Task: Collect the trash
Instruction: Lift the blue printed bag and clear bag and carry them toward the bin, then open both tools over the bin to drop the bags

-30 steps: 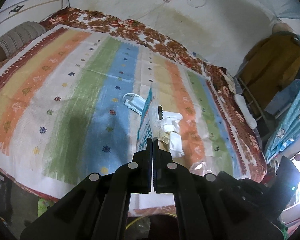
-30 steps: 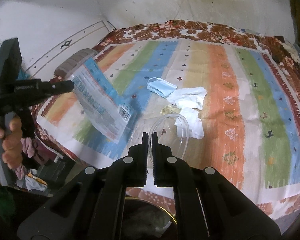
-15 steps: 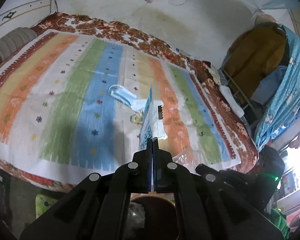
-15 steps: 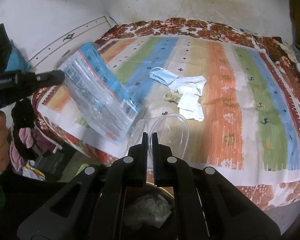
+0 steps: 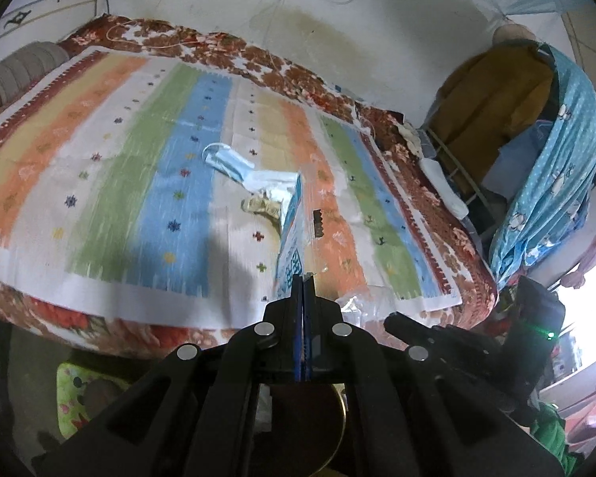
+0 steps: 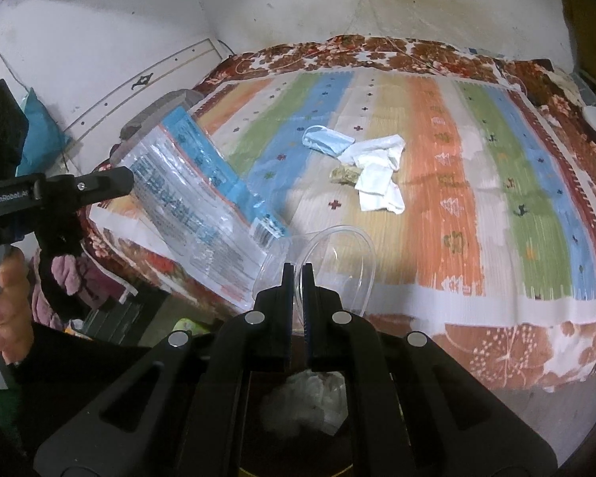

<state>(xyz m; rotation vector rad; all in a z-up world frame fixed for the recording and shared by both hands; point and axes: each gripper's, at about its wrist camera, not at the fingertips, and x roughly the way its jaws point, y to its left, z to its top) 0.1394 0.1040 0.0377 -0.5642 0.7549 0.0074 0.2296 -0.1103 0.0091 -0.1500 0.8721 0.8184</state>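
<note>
Seemingly "GenRobot" on left hand-held gripper (image 6: 129, 179)

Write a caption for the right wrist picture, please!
Right gripper pinches a clear plastic cup over the striped bedspread, while the left gripper holds a blue-and-clear plastic wrapper.

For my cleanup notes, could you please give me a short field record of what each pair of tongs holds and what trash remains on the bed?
left tongs: shut on the plastic wrapper, blue-edged, printed
right tongs: shut on the rim of the clear plastic cup
left on the bedspread: face mask, white tissues, crumpled yellowish scrap
bin: below the tongs, holds white crumpled trash
</note>
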